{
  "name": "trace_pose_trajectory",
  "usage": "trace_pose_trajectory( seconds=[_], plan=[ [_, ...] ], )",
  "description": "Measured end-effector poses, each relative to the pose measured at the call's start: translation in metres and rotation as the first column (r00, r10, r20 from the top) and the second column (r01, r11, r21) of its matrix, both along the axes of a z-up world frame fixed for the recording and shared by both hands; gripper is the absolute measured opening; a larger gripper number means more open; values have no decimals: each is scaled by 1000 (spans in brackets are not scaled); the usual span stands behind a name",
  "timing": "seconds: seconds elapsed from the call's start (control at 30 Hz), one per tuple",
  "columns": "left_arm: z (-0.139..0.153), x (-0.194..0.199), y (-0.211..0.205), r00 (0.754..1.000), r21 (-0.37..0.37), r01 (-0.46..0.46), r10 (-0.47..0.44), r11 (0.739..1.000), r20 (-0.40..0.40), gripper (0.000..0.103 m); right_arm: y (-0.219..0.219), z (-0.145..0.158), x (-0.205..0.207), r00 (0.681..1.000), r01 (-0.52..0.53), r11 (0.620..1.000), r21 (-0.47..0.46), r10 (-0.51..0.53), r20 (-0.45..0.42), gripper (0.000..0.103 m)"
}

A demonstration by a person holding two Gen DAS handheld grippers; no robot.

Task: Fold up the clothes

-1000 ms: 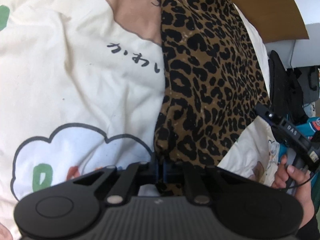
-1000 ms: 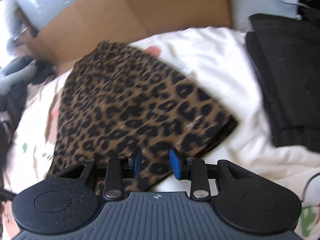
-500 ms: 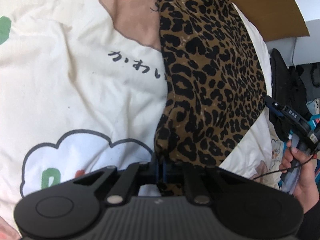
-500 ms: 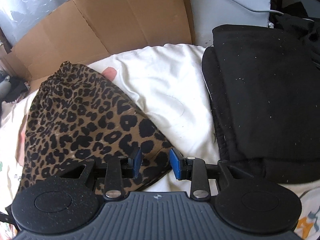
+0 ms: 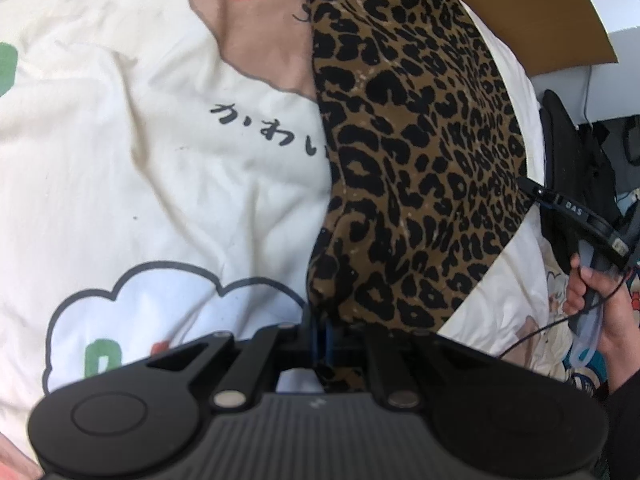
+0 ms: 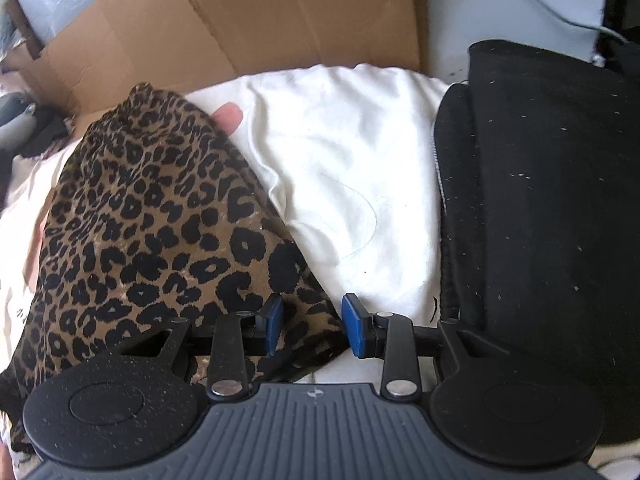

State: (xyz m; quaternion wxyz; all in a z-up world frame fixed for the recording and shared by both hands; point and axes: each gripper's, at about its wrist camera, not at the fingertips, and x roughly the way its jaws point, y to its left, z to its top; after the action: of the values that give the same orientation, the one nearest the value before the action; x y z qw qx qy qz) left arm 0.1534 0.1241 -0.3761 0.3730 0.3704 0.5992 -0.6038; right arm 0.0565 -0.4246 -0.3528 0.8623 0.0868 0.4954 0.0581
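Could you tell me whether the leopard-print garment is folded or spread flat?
Folded: the leopard-print garment lies as a narrow doubled strip with layered edges.

The leopard-print cloth [image 5: 416, 152] covers the end of the black lettering [image 5: 264, 130] and part of the printed face on the bedsheet [image 5: 140, 152], while the black garment [image 6: 552, 216] runs off the right edge.
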Motion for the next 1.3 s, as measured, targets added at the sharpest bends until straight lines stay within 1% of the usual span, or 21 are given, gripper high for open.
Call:
trace_pose_trajectory(
  seconds=[0.17,0.23,0.27,0.33,0.37,0.43,0.47,0.5,0.53,0.67,0.97,1.17,1.3],
  plan=[
    [-1,-1,0,1000,3,2,-2,1000,5,4,2,-2,12,997,-72,997,-4,72,-15,41],
    [-1,-1,0,1000,4,1,-1,1000,7,4,3,-2,15,995,-98,995,-2,98,-17,37],
    [-2,-2,0,1000,5,1,-1,1000,7,4,4,-2,16,994,-109,994,-1,108,-18,36],
    [-1,-2,0,1000,6,-8,8,1000,8,4,6,0,17,991,-133,991,-11,133,-20,28],
    [-1,-3,1,1000,8,-12,12,1000,8,4,7,1,17,989,-144,989,-16,144,-21,27],
    [-1,-2,0,1000,9,-16,16,1000,6,4,6,4,17,988,-151,988,-16,151,-23,11],
    [0,-2,0,1000,9,-18,18,1000,6,4,5,6,16,989,-147,989,-10,147,-25,7],
    [1,-2,0,1000,9,-20,20,1000,5,4,4,8,15,989,-144,990,-5,144,-25,4],
    [2,-2,-1,1000,10,-21,21,1000,5,4,4,11,13,990,-139,990,-5,139,-21,3],
    [6,-1,-4,999,27,-33,33,999,5,4,9,25,3,992,-129,992,-13,129,6,2],
    [29,-2,-15,998,30,4,-6,1000,60,4,7,44,-11,997,-80,996,24,81,-11,1],
    [45,10,-37,994,24,34,-36,999,105,4,11,48,-25,998,-64,995,74,66,-24,0],
    [55,21,-49,989,17,49,-51,999,136,4,15,50,-37,998,-44,991,125,50,-43,0]
  ],
)
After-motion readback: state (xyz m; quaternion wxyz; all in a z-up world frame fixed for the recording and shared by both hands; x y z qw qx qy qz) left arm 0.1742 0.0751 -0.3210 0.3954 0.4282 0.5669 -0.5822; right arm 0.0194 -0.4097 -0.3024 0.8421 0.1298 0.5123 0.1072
